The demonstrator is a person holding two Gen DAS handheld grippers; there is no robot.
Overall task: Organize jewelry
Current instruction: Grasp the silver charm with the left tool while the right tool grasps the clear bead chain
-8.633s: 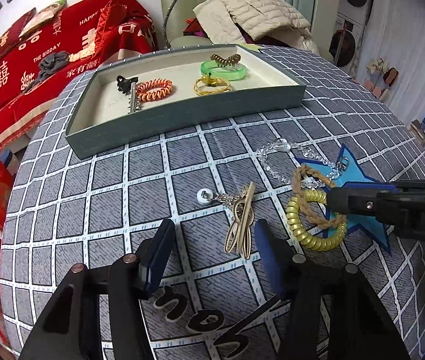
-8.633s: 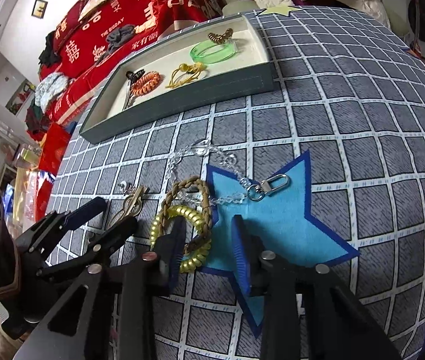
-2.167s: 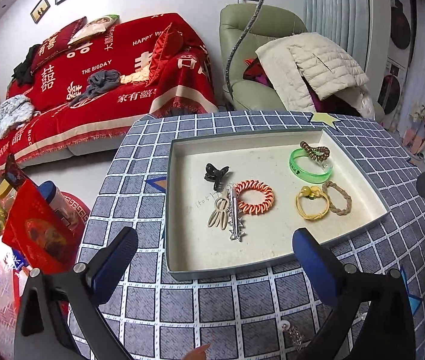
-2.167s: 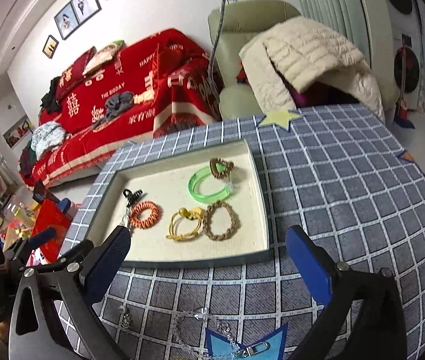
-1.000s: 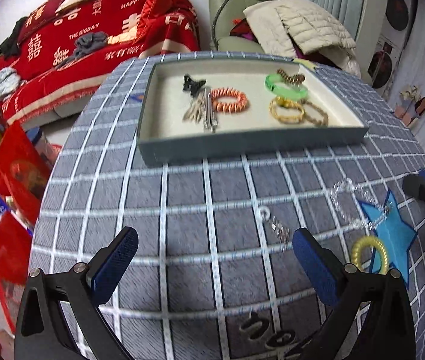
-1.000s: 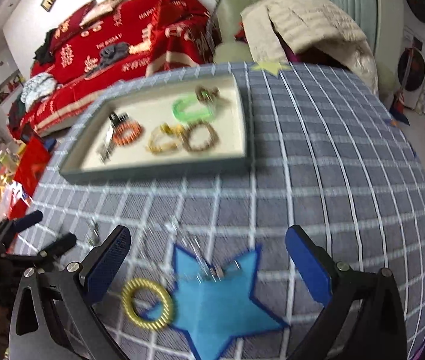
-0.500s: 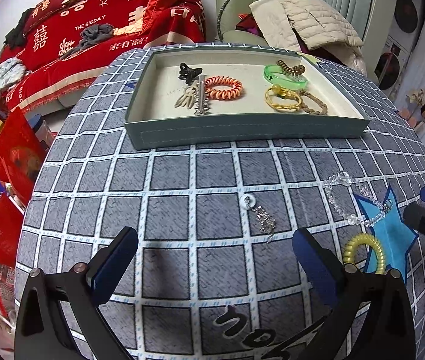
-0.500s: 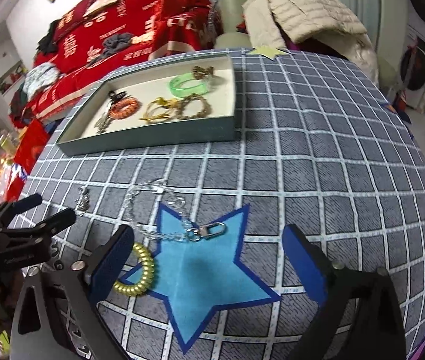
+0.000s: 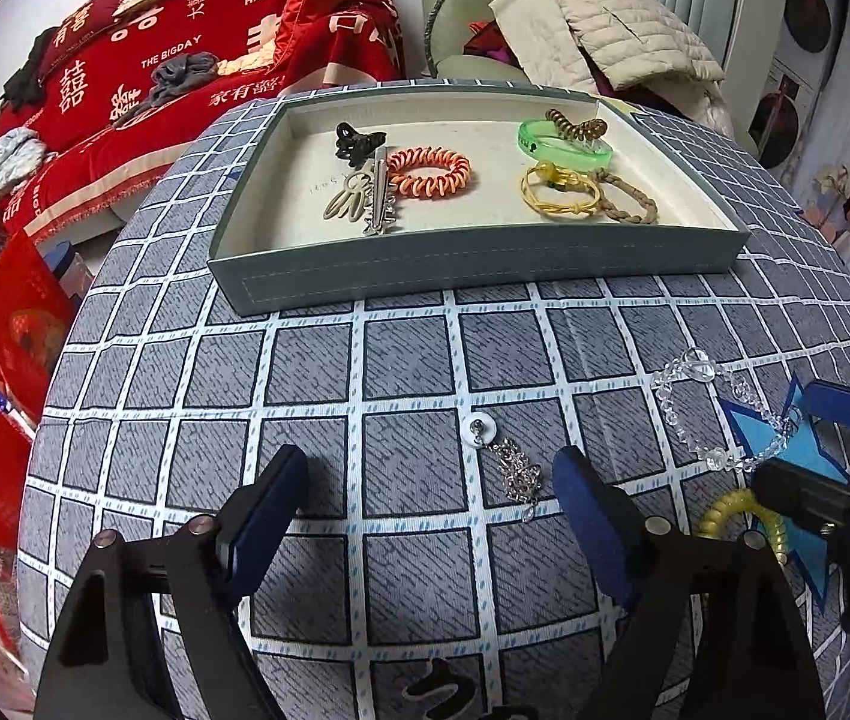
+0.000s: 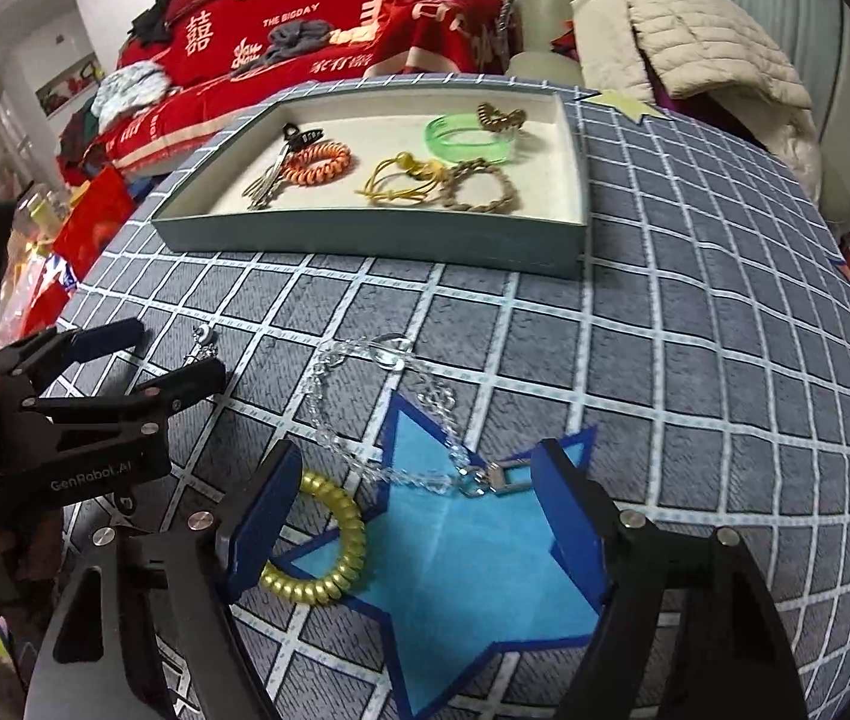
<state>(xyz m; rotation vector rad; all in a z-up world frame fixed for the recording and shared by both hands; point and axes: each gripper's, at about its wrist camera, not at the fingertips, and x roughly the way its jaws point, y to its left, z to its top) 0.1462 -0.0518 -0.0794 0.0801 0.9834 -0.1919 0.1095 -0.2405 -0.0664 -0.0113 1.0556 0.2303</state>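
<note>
A grey-green tray (image 9: 472, 279) (image 10: 365, 237) at the back of the table holds a black claw clip, an orange coil tie (image 9: 430, 171), a green bangle (image 10: 469, 138), a yellow tie and a braided tie. On the cloth lie a silver pearl earring (image 9: 505, 462), a clear bead chain (image 10: 377, 414) and a gold coil tie (image 10: 320, 546). My left gripper (image 9: 430, 516) is open, low over the cloth, the earring just inside its right finger. My right gripper (image 10: 413, 516) is open over the blue star, with the gold coil by its left finger and the chain's clasp between the fingers.
A blue paper star (image 10: 472, 570) lies under the chain and coil. The round table has a grey checked cloth (image 9: 317, 372). A red-covered sofa (image 9: 185, 60) and a green armchair with a beige jacket (image 9: 622, 24) stand behind. Red bags (image 9: 11, 324) sit left of the table.
Both grippers have come down from the tray and forward toward the loose items, and their jaws have narrowed. The left now brackets the earring; the right is over the chain and gold coil.
</note>
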